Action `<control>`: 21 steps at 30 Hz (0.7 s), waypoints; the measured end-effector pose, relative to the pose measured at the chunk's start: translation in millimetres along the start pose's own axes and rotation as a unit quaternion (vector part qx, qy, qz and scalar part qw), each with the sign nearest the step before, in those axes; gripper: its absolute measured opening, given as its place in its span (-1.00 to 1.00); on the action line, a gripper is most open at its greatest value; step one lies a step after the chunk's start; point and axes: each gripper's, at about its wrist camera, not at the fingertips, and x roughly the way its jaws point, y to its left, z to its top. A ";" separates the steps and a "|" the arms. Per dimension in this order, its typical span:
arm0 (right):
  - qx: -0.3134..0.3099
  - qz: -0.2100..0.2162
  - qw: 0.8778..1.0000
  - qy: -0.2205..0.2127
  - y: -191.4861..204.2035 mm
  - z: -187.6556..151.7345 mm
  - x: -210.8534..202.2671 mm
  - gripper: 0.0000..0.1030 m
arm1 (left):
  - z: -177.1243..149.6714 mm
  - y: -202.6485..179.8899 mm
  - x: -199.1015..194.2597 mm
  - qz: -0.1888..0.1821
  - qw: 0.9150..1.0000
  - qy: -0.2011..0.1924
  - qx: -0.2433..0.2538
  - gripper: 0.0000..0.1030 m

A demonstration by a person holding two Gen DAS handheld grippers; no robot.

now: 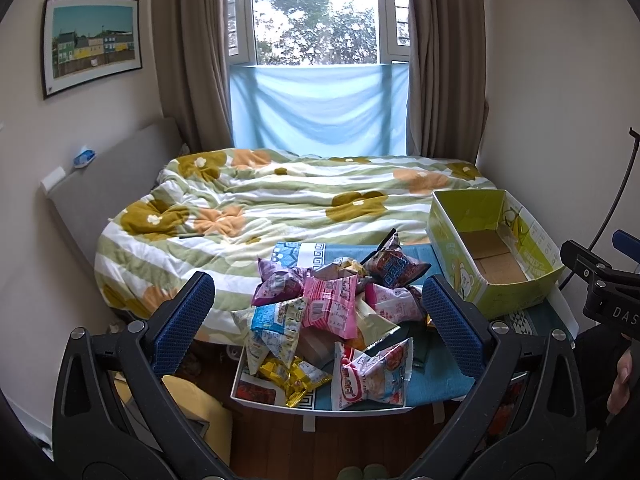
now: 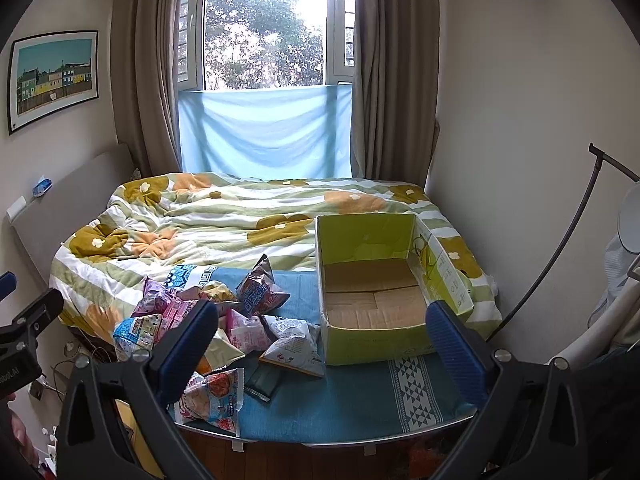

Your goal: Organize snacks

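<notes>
Left gripper (image 1: 318, 316): jaws spread wide, nothing held, blue ribbed pads (image 1: 182, 320) framing the lower centre of the left wrist view. Right gripper (image 2: 322, 342): likewise spread wide and empty, occupying the lower centre of its own view.

Between the left jaws lies the snack pile (image 1: 332, 312), a loose heap of small sealed packets on a blue cloth-covered table (image 2: 344, 408) at the foot of the bed (image 1: 280, 196). Noted items: a pink packet (image 1: 334, 306) at the heap's middle, a yellow packet (image 1: 294, 378) at the lower left edge, a red-and-white packet (image 1: 374, 378) nearest the camera. In the right wrist view the heap sits lower left of frame.

The green cardboard box (image 2: 376, 292) stands open and empty, right of centre in the right wrist view, just beside the heap.

Handling assessment: packets appear light, air-puffed and soft, with glossy film likely to slip; contents probably crushable. Recommended hold is the flat crimped seam or a corner, with a light squeeze. Outermost packets should come away first without disturbing the pile.
</notes>
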 end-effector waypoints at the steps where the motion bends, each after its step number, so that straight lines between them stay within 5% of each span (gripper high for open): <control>1: 0.000 0.000 1.000 0.000 -0.3 -0.2 0.2 0.99 | 0.0 0.6 0.2 -0.001 1.000 0.000 0.000 0.99; 21: 0.006 0.000 1.000 0.000 -2.7 0.8 4.5 0.99 | 6.0 -5.6 5.4 -0.004 1.000 -0.001 0.012 0.99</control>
